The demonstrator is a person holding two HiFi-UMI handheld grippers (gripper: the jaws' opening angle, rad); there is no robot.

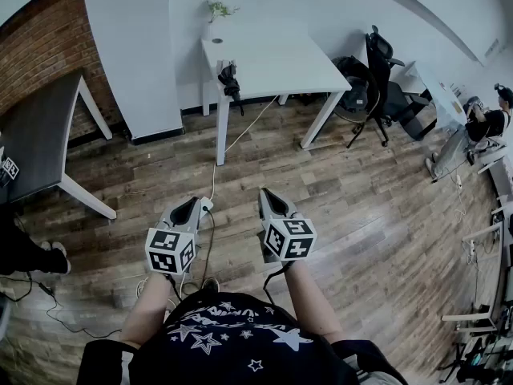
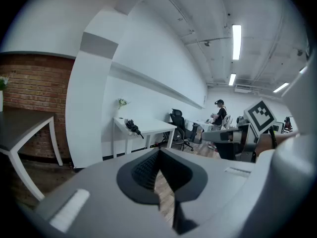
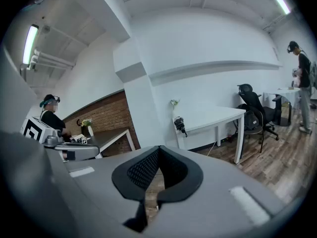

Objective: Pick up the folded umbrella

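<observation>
The folded black umbrella lies at the left front edge of a white table, its strap end hanging over the side. Both grippers are held over the wooden floor, well short of the table, pointing towards it. My left gripper is shut with nothing in it, and so is my right gripper. In the left gripper view the umbrella shows far off on the table beyond the closed tips. The right gripper view shows the umbrella above its closed tips.
A dark table stands at the left by a brick wall. A white cable runs over the floor from the white table. A black office chair and a person are at the right. A small plant stands at the table's back.
</observation>
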